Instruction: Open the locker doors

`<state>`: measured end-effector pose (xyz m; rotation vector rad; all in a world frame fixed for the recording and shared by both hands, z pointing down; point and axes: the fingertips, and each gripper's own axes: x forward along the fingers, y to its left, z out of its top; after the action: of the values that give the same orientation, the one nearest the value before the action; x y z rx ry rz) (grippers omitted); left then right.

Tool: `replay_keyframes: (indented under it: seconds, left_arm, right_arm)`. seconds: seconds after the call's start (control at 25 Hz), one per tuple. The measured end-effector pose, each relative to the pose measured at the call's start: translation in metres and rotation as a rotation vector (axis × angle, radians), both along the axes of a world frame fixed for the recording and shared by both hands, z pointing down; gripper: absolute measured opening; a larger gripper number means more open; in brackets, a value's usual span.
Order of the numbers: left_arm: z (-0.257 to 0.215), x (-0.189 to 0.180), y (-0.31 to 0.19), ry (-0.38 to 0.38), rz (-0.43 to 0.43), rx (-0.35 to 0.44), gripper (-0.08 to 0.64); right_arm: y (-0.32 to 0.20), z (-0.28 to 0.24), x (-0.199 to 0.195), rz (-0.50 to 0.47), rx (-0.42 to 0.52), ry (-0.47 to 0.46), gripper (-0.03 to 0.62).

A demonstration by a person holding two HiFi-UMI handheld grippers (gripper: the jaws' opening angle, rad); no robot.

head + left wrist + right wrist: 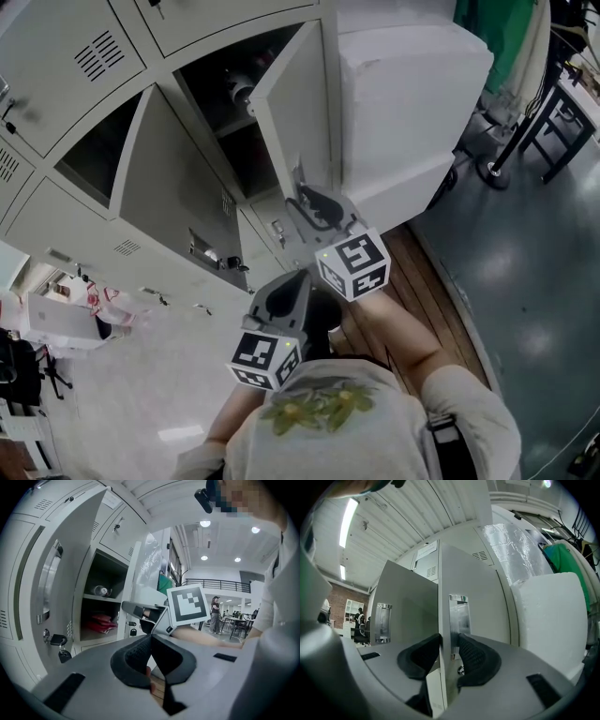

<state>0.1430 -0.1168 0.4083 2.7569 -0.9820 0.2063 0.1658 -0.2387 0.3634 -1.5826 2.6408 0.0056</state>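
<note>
Two grey locker doors stand open in the head view, one at the left [169, 178] and one at the right [295, 103]. My right gripper [303, 194] is at the free edge of the right door, beside its recessed metal handle. In the right gripper view its jaws [449, 641] straddle that door's edge [443, 597], a pad on each side, closed on it by the handle plate [459, 613]. My left gripper [302, 277] hangs lower and nearer me, apart from the lockers. In its own view the tips [150, 638] meet with nothing between them.
The open right compartment holds a bottle [101, 591] on a shelf and red items [101, 622] below. A padlock [58, 641] hangs on the left door. A big white block [403, 103] stands right of the lockers. Closed lockers [84, 56] lie at the left, black table legs [553, 122] at the far right.
</note>
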Motion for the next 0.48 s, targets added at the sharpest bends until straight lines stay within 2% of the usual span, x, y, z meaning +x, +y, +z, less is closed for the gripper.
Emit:
replay_keyframes:
  seconds: [0.48]
  left_arm:
    - [-0.002, 0.013, 0.003, 0.016, 0.046, 0.004, 0.029]
  right_arm:
    - [0.019, 0.0, 0.027, 0.074, -0.008, 0.015, 0.123]
